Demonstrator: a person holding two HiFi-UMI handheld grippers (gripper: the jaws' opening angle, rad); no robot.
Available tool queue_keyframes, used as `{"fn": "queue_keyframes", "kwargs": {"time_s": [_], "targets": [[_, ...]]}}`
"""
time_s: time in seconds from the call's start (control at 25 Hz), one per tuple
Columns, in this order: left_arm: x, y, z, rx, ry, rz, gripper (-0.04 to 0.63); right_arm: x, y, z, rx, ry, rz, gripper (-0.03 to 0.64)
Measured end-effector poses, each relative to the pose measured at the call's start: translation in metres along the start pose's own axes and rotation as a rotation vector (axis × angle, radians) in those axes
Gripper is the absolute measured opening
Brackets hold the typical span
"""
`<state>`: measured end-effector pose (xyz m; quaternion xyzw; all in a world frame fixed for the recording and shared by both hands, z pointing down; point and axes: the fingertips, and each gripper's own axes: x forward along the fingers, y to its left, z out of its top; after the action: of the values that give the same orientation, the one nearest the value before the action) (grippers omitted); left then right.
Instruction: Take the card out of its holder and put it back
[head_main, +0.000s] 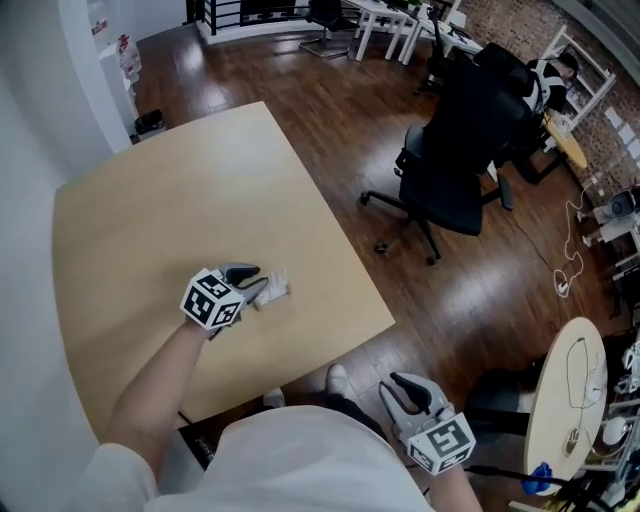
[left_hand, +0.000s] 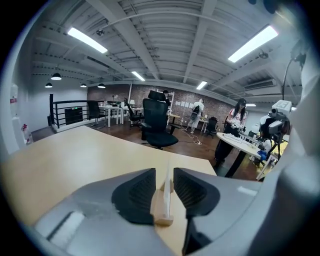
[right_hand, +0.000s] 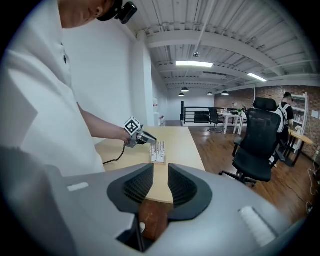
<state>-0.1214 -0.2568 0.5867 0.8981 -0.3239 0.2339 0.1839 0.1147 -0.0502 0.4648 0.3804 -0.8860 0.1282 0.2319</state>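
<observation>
A small wooden card holder (head_main: 277, 291) stands on the light wooden table (head_main: 200, 170), near its front right corner. In the left gripper view a thin white card (left_hand: 167, 187) stands upright in the holder (left_hand: 163, 212). My left gripper (left_hand: 165, 182) straddles the card, one pad on each side, with a narrow gap between each pad and the card. It is open. From the head view this left gripper (head_main: 258, 284) reaches the holder from the left. My right gripper (head_main: 393, 390) hangs off the table beside the person's body, open, with nothing between its fingers. Its view shows the holder (right_hand: 158, 152) and the left gripper (right_hand: 141, 137).
A black office chair (head_main: 450, 160) stands on the dark wood floor to the table's right. A round pale table (head_main: 565, 400) with cables is at the lower right. The table's front edge (head_main: 300, 365) lies close to the holder. People and desks are far behind.
</observation>
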Motion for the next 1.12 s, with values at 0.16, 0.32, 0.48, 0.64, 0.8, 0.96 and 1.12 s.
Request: {"fn": "queue_keyframes", "kwargs": {"time_s": [0.16,0.32,0.48,0.64,0.8,0.96,1.12], "targets": [[0.01,-0.001,-0.006,-0.005,0.017,-0.028,0.106,0.0,-0.007,-0.001,0.014,0.006,-0.02,0.097],[0.016,-0.001,-0.01,0.012,0.039,-0.036,0.082,0.001,-0.013,-0.004,0.02,0.013,-0.024,0.097],[0.016,-0.005,-0.012,0.023,0.037,-0.054,0.026,0.002,-0.016,-0.006,0.025,0.018,-0.026,0.097],[0.017,-0.008,-0.011,0.029,0.038,-0.069,0.017,0.004,-0.019,-0.01,0.027,0.021,-0.024,0.097],[0.015,-0.009,-0.009,0.031,0.037,-0.068,0.017,0.003,-0.015,-0.014,0.028,0.029,-0.012,0.096],[0.008,-0.01,-0.001,0.034,0.021,-0.061,0.017,0.004,-0.012,-0.018,0.026,0.029,-0.001,0.097],[-0.009,-0.013,0.016,0.051,-0.016,-0.05,0.017,0.004,-0.009,-0.016,0.021,0.015,0.012,0.097]]}}
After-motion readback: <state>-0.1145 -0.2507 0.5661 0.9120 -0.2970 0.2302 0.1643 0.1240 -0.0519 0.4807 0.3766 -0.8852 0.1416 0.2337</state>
